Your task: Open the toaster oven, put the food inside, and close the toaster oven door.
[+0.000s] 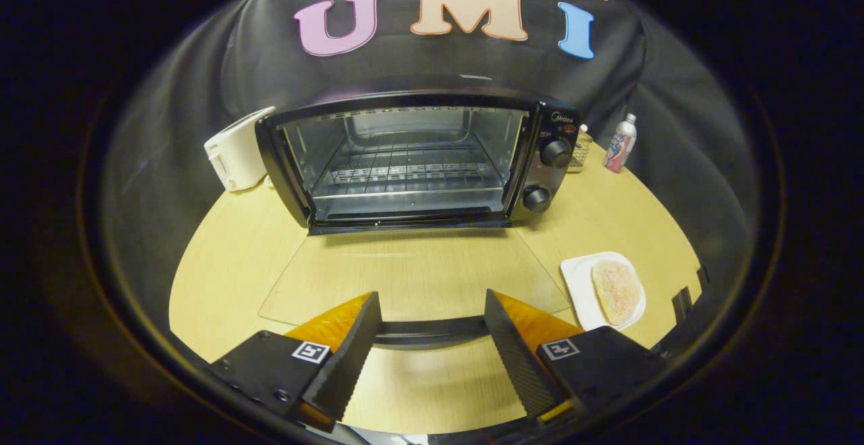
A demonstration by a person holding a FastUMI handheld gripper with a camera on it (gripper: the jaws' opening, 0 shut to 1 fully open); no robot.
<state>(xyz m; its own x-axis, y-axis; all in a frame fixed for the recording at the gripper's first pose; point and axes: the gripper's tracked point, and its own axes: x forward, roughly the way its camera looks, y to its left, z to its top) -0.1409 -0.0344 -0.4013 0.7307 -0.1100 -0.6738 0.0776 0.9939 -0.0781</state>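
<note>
Judging from the layout, about a third done: toaster oven [412,158] already open, its glass door [412,276] dropped flat on the wooden table [223,256] and reaching toward the fingers, handle [428,331] lying crosswise between the two fingertips. Cavity bare, wire rack [405,175] visible inside with nothing on it. Still to do: fetching the food, setting it on the rack, lifting the door shut. Food [615,290], a pale, flat, crumbed piece, resting on a white plate [580,283] just beyond the right finger and off to the right of the door, well apart from the oven mouth. Gripper [428,320] released, fingers spread wide, ribbed pads [351,350] facing each other across the handle with a gap on both sides, pressing on nothing. Probably next: swinging right toward the plate, coming in low enough to catch the thin piece by its edge without tipping the plate. As for writing: a small brand mark at the top of the oven's control panel, above the two knobs [555,153], too small and blurred to read with confidence; square coded markers on each finger block, no words. Further back, a white toaster [236,151] left of the oven, and to the right a small bottle [621,142] with a coloured label, print illegible.
</note>
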